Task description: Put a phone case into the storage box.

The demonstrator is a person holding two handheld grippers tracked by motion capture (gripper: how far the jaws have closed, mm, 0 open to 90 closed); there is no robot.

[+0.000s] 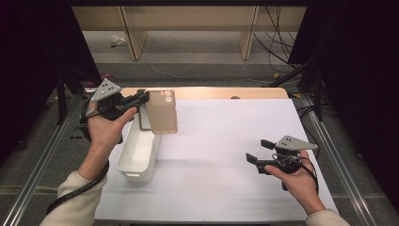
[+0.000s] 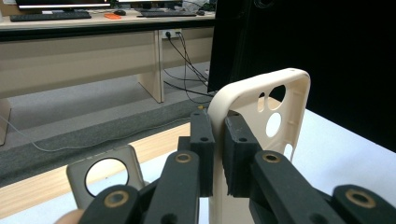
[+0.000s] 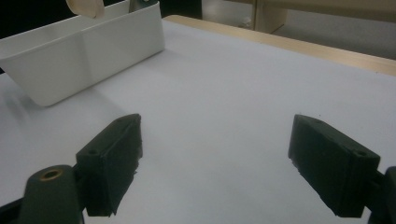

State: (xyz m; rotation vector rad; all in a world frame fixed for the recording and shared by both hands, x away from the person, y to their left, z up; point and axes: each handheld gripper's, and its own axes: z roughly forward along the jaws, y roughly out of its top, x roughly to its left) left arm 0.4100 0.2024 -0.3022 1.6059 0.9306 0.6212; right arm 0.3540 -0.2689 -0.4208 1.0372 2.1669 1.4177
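High view showed the beige phone case [image 1: 163, 112] held up in the air above the far end of the white bin [image 1: 136, 157], near the table's far left corner. Its long axis stood roughly upright, camera cutouts at the top and its open hollow facing the right side of the table, though from above the tilt was hard to judge exactly. The left gripper [image 1: 141, 99] reached it from the left, jaws pointing level toward the right and pinching the case's near long edge close to its top. Seen along the jaws in the left gripper view, the two black pads were pressed on either face of that thin wall [image 2: 217, 140], with the rest of the case [image 2: 266, 121] extending away past them. A second, grey case [image 2: 105, 175] with a large round cutout stood lower down to the left, apparently leaning in the bin.

Directly under the held case lay the bin, its length running toward the person, so any lowering would have been a short drop straight down. The right gripper [image 1: 258, 150] hovered well apart over the right of the white table cover [image 1: 221, 141], jaws spread wide on nothing [image 3: 215, 154], pointing left toward the bin [image 3: 79, 51]. The left hand was plainly the nearer.
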